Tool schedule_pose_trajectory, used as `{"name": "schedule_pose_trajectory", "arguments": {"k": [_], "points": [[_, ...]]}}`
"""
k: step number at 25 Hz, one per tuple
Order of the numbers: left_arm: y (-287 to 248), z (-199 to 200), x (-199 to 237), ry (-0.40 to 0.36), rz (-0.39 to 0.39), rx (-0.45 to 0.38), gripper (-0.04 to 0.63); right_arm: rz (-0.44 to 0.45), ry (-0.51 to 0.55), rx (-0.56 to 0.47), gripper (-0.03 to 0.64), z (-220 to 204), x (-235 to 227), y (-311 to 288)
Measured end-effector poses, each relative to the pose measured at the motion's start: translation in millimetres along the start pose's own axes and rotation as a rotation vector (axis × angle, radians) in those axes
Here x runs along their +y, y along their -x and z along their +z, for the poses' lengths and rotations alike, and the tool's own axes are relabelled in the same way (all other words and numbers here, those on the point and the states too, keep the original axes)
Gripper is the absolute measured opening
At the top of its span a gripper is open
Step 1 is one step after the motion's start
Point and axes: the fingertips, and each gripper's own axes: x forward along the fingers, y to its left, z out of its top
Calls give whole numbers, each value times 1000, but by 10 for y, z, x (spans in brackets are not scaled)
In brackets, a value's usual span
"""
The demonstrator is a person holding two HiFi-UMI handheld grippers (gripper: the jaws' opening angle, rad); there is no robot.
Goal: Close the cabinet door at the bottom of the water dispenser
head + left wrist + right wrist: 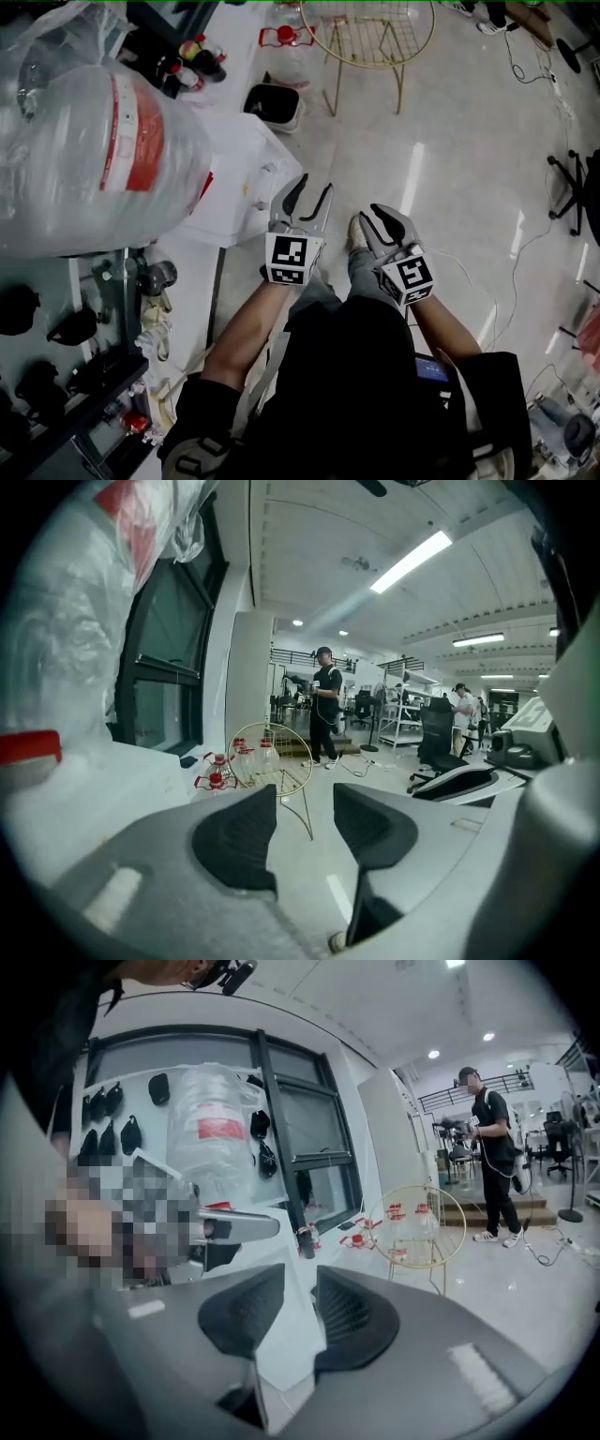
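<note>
A: Grippers?
B: 2. Left gripper jaws apart, empty; right gripper narrow gap, empty.
A: Cabinet door?
B: Can't make it out. Water dispenser left of left gripper; 1 bottle, red label unreadable.

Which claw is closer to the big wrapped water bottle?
Left. In the head view the left claw is to the right of the water bottle, not touching it; the right claw is farther right, on the left claw's other side.

Grey left gripper and right gripper — black-padded jaws, black-and-white marker cubes — black short-sleeved top.
</note>
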Motion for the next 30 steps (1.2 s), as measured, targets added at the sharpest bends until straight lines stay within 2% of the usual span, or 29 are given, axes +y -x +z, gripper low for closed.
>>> {"name": "schedule_pose_trajectory", "arguments": {"k": [6,9,13,22,24,27,30], "points": [[433,446,-20,12,-23,-61,196,28,19,-63,106,519,258,89],[663,656,2,-9,-33,-103,167,56,69,-114,100,805,460,71],[1060,836,20,-11,-29,-133,149,117,150,-130,97,1025,780,150],[1365,1286,170,-30,8,-227,37,146,207,-202,74,1495,919,225],[1408,1366,156,-24,-10,-239,11,151,218,-211,69,1556,950,215],[1497,1476,54,20,-71,-265,8,170,231,-219,63,1620,1003,209],[1546,1552,46,38,-85,-287,8,186,237,-232,58,1685,1017,184]]}}
